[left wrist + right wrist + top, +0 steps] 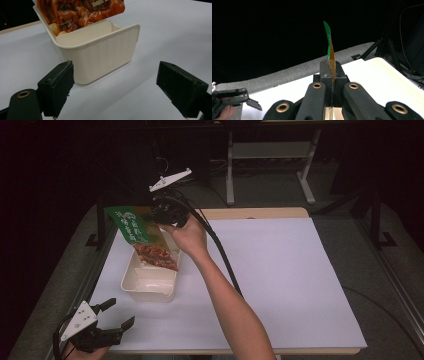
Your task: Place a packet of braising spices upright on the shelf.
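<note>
Clamping one green food pouch in the right gripper, jaws pressed flat together on the pouch's edge, seen edge-on as a thin green and orange sheet rising between them in the right gripper view. Hanging below and to the left of that gripper in the high view, tilted, the pouch's printed lower end showing reddish food and dipping into the far end of one cream plastic tub. Possibly touching the tub's far rim there, though hard to tell from above. Gripping the right tool with one hand, forearm reaching in from the bottom edge, one black cable trailing back from it over the white table surface.

Holding the left gripper low at the near left corner of the table, jaws spread wide with nothing between them, one grey three-cornered plate riding on top. Sitting straight ahead of those open jaws, well apart from them, the same tub, ribbed on its near wall, resting on the white surface. Showing above the tub's far end in the left gripper view, the pouch's picture side, with a few pale round pieces printed near its lower edge.

Showing far off at the lower left of the right gripper view, the left gripper, jaws parted.
</note>
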The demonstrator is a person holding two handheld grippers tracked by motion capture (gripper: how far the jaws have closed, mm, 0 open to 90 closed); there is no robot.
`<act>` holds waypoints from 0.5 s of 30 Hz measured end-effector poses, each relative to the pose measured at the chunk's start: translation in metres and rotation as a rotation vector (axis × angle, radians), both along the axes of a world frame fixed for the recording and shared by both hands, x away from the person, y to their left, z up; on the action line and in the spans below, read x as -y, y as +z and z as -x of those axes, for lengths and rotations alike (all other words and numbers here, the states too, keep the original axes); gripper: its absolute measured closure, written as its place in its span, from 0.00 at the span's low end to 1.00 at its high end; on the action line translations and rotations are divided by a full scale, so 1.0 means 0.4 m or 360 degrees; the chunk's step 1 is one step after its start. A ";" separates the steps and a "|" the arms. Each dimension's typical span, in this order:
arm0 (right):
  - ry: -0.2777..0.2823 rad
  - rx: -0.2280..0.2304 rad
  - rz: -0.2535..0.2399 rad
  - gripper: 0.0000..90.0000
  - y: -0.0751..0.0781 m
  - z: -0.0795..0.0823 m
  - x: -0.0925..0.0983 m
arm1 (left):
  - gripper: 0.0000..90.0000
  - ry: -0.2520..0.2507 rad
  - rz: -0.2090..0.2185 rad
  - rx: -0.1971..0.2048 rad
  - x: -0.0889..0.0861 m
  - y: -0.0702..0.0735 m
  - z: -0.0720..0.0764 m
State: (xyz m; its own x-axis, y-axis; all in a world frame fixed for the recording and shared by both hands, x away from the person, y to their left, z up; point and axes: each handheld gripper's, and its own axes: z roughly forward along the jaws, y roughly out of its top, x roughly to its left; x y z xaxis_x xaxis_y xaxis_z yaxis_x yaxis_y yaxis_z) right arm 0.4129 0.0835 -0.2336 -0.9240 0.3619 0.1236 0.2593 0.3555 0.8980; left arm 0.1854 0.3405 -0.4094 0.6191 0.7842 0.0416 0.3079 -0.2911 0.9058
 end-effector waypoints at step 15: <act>-0.0055 -0.0030 -0.0065 1.00 -0.063 -0.018 0.007 | 0.15 -0.0007 -0.0001 0.0002 0.003 0.001 0.001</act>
State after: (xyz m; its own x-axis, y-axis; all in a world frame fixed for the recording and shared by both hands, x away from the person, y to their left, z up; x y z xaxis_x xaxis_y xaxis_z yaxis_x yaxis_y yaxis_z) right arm 0.4199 0.0805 -0.2588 -0.9083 0.3880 0.1564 0.2882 0.3094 0.9062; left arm 0.1850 0.3393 -0.4091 0.6224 0.7815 0.0427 0.3054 -0.2927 0.9061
